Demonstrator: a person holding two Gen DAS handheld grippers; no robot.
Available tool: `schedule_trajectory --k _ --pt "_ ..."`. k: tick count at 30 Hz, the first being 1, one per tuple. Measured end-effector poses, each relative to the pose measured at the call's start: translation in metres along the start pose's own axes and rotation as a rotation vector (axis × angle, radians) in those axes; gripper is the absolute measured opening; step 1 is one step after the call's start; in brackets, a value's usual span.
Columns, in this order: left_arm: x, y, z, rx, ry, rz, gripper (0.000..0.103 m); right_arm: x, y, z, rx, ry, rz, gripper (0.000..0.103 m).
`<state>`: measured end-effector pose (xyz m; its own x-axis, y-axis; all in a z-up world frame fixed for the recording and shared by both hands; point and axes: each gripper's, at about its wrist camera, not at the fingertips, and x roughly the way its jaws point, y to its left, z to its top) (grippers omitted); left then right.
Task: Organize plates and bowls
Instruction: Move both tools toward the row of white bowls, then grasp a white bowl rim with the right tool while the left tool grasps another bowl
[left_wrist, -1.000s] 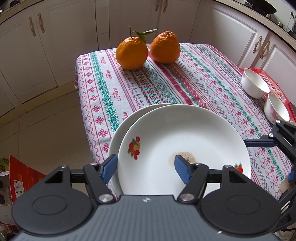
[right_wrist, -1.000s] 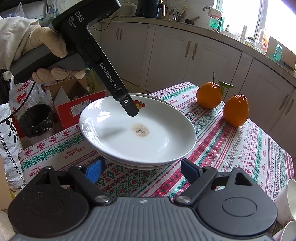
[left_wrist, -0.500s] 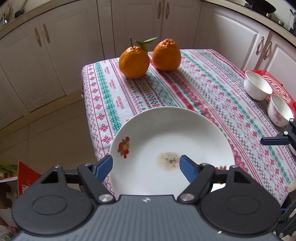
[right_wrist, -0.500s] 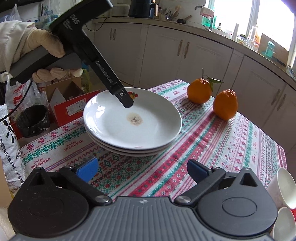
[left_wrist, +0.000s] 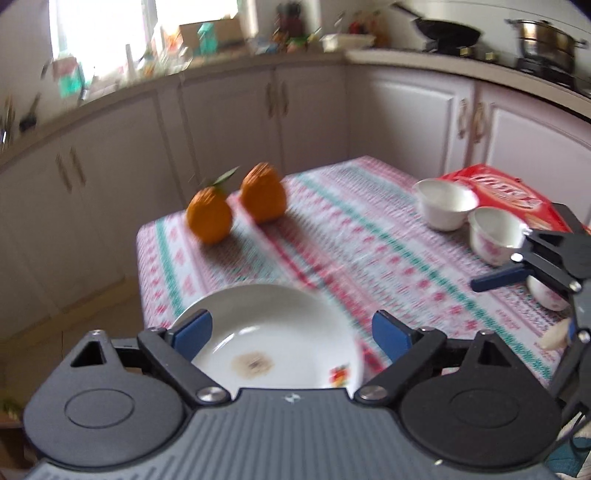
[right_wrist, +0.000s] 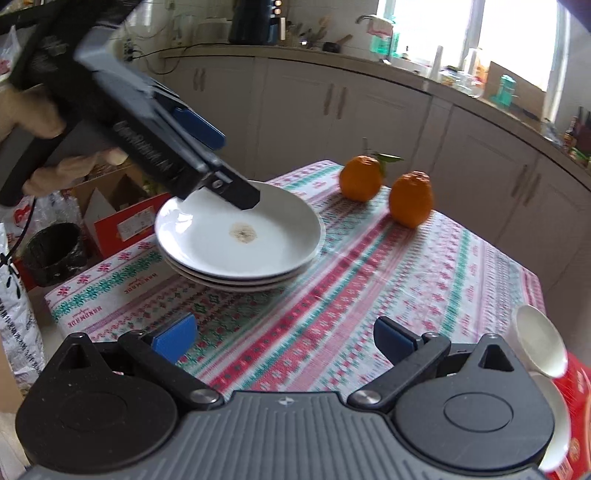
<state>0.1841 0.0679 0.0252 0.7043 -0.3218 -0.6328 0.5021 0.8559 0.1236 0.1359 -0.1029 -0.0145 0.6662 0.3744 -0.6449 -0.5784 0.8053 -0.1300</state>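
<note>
In the left wrist view, our left tool (left_wrist: 291, 332) has its jaws apart, empty, above the near rim of the top plate (left_wrist: 273, 339); three white bowls, the nearest at (left_wrist: 496, 234), sit unstacked by a red box (left_wrist: 517, 199). In the right wrist view, our right tool (right_wrist: 284, 339) is likewise spread and empty over the bench (right_wrist: 369, 295); the plate stack (right_wrist: 240, 247) appears three deep and aligned. We judge the plates done and the bowls still to nest.
</note>
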Motion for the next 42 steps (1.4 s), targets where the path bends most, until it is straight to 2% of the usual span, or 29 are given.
schedule_trajectory --k 6,10,15,17,21,24,31,42 --pt "-0.017 -0.057 -0.005 0.099 -0.1 -0.043 0.098 -0.028 -0.015 -0.016 0.035 -0.012 -0.062 0.103" --pt "-0.021 -0.082 -0.008 0.07 -0.139 -0.089 0.098 -0.048 -0.026 -0.034 0.056 -0.011 -0.112 0.103" --pt "-0.02 -0.11 -0.013 0.026 -0.177 -0.1 0.098 -0.077 -0.048 -0.061 0.111 -0.005 -0.205 0.103" --pt "-0.019 -0.125 -0.014 0.021 -0.197 -0.084 0.098 -0.089 -0.06 -0.072 0.139 -0.003 -0.25 0.103" --pt "-0.014 -0.154 -0.016 0.049 -0.225 -0.092 0.098 -0.108 -0.088 -0.095 0.228 0.006 -0.319 0.103" --pt "-0.002 -0.172 -0.017 0.076 -0.2 -0.151 0.098 -0.117 -0.109 -0.111 0.305 0.018 -0.354 0.103" --pt "0.028 -0.205 -0.021 0.14 -0.149 -0.255 0.098 -0.119 -0.139 -0.135 0.416 0.045 -0.353 0.103" --pt "0.065 -0.251 -0.024 0.229 -0.103 -0.381 0.097 -0.108 -0.161 -0.148 0.477 0.074 -0.259 0.103"
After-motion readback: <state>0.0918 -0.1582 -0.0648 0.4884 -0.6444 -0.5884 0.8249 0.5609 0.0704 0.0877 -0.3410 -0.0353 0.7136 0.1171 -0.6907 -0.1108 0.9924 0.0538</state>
